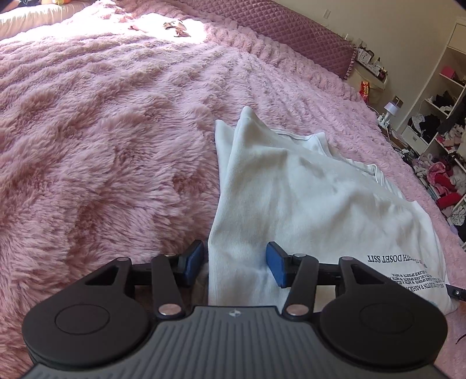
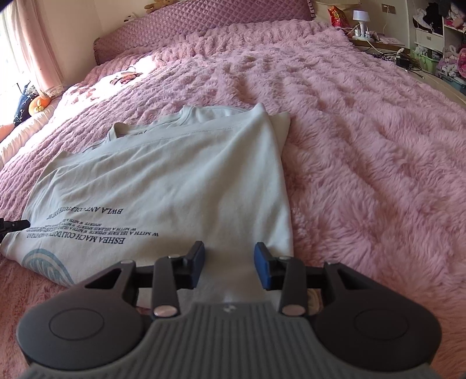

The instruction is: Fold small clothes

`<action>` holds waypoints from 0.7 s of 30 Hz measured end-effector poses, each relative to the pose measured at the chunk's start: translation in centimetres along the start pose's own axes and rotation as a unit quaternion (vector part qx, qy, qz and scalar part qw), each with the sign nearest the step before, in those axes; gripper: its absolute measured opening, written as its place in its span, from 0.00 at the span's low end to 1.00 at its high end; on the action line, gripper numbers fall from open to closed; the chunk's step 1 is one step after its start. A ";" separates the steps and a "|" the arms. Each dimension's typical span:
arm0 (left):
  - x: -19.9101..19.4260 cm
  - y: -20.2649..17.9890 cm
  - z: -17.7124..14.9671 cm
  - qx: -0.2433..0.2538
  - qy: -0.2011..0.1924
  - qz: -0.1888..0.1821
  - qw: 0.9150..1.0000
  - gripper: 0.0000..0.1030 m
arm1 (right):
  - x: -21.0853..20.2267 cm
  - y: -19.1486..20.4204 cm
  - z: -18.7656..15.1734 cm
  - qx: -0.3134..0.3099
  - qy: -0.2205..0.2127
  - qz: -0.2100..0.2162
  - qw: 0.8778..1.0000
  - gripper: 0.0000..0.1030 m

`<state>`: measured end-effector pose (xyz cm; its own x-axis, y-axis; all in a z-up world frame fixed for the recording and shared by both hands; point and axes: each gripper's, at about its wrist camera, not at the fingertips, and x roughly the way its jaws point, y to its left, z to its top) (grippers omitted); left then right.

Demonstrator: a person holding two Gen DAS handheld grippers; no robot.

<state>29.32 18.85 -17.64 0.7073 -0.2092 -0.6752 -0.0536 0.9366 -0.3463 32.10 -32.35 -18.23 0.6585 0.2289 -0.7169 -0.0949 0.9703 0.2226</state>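
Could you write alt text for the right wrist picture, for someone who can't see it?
A white T-shirt with black lettering lies partly folded on a fluffy pink blanket. The right gripper, blue-padded jaws apart, sits over the shirt's near edge. A padded headboard stands behind.

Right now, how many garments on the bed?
1: a white T-shirt on the pink blanket, partly folded, its near hem under both grippers. Others may lie out of view.

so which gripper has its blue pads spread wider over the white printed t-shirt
The left gripper: its blue pads stand further apart over the white printed t-shirt, near its folded edge. The right gripper is narrower.
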 end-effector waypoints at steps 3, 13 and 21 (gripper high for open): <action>-1.1 -0.9 0.2 0.005 0.002 0.010 1.000 0.56 | -0.9 0.7 0.8 0.006 -0.007 -0.010 1.000 0.35; -5.4 -3.5 0.1 0.012 -0.011 0.027 1.000 0.59 | -0.9 7.5 5.6 -0.043 -0.059 0.012 0.997 0.45; -5.0 -2.9 -2.6 -0.053 -0.010 -0.006 0.999 0.60 | 5.8 13.0 9.3 -0.112 -0.092 -0.067 0.987 0.45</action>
<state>24.05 16.44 -14.97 0.7224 -0.2137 -0.6577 -0.1187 0.8986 -0.4224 41.61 -19.19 -13.32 0.7985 0.0988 -0.5939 -0.1463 0.9887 -0.0323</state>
